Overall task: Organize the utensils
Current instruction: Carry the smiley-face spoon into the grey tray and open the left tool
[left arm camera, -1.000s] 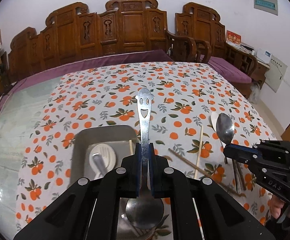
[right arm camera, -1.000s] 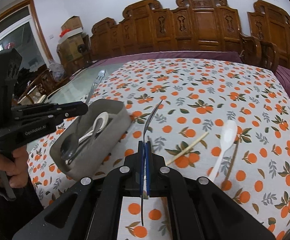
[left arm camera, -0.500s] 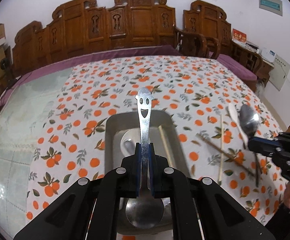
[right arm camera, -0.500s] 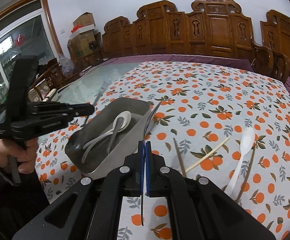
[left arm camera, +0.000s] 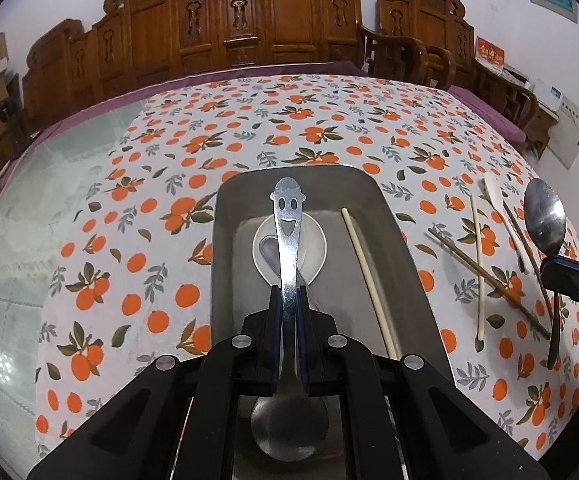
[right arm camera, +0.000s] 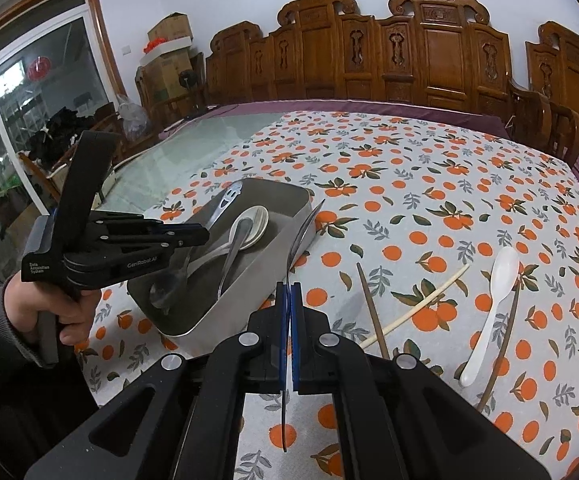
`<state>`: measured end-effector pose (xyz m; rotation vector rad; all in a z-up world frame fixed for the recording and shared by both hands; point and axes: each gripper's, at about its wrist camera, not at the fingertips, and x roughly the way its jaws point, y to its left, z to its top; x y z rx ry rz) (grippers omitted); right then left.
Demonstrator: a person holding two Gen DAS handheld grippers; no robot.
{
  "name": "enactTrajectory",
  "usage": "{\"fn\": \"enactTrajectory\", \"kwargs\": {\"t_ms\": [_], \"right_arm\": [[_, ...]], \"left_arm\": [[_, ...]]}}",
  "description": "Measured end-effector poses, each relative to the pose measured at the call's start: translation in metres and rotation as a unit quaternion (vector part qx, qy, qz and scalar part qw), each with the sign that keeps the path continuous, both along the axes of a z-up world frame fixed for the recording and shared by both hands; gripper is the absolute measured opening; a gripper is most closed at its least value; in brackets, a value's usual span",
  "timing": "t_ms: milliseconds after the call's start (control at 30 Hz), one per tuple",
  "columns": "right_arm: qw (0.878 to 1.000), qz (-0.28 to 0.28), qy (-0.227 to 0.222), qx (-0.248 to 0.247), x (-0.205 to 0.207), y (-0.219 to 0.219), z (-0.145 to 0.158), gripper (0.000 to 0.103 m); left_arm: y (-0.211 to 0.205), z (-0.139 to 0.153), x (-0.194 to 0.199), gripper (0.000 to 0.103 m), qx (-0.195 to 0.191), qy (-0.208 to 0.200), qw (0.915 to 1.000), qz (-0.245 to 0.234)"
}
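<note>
- Grippers over a kitchen table: the left gripper is clamped on the handle of a smiley-face spoon, held above a grey metal tray on the orange-print tablecloth; the spoon's bowl sits behind the fingers, its smiling handle end pointing forward over the tray.
- Inside the tray lie a white ceramic spoon, a metal spoon resting across it, and one pale chopstick along the right side.
- The right gripper grips a steel spoon edge-on between its blue pads, the bowl raised beside the tray's right wall; in the left wrist view the same spoon's bowl shows at the far right.
- On the cloth to the right of the tray: a dark brown chopstick crossing a pale chopstick, then a white plastic spoon with a second dark chopstick just beside it.
- A bare hand grips the left tool's handle at the table's near-left edge.
- Carved wooden chairs line the far side of the table.
</note>
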<state>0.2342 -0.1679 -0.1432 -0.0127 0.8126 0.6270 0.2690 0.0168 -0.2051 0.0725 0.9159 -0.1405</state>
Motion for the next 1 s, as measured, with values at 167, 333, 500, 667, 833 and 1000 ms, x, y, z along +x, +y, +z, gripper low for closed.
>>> {"fn": "enactTrajectory", "kwargs": {"t_ms": [167, 333, 500, 667, 833, 1000], "right_arm": [[1.0, -0.002, 0.003, -0.001, 0.001, -0.001, -0.002, 0.002], [1.0, -0.002, 0.004, -0.002, 0.001, 0.0, -0.003, 0.002], [1.0, -0.002, 0.004, -0.003, -0.001, 0.001, -0.003, 0.002], [1.0, -0.005, 0.003, 0.001, -0.002, 0.003, 0.0, 0.002], [1.0, -0.004, -0.002, 0.005, -0.001, 0.012, 0.011, 0.002], [1.0, 0.002, -0.004, 0.012, 0.006, 0.031, 0.021, 0.002]], "left_arm": [[0.0, -0.006, 0.002, 0.006, 0.004, 0.007, 1.0, 0.0], [0.001, -0.009, 0.003, 0.006, 0.003, 0.014, 0.9999, 0.006], [0.001, -0.006, 0.003, 0.006, 0.005, 0.006, 1.0, 0.006], [0.005, 0.002, 0.001, 0.007, -0.006, -0.002, 0.9999, 0.009], [0.013, 0.018, -0.003, 0.024, -0.015, -0.023, 0.9995, 0.011], [0.024, 0.033, -0.008, 0.038, -0.006, -0.051, 0.9986, 0.017]]}}
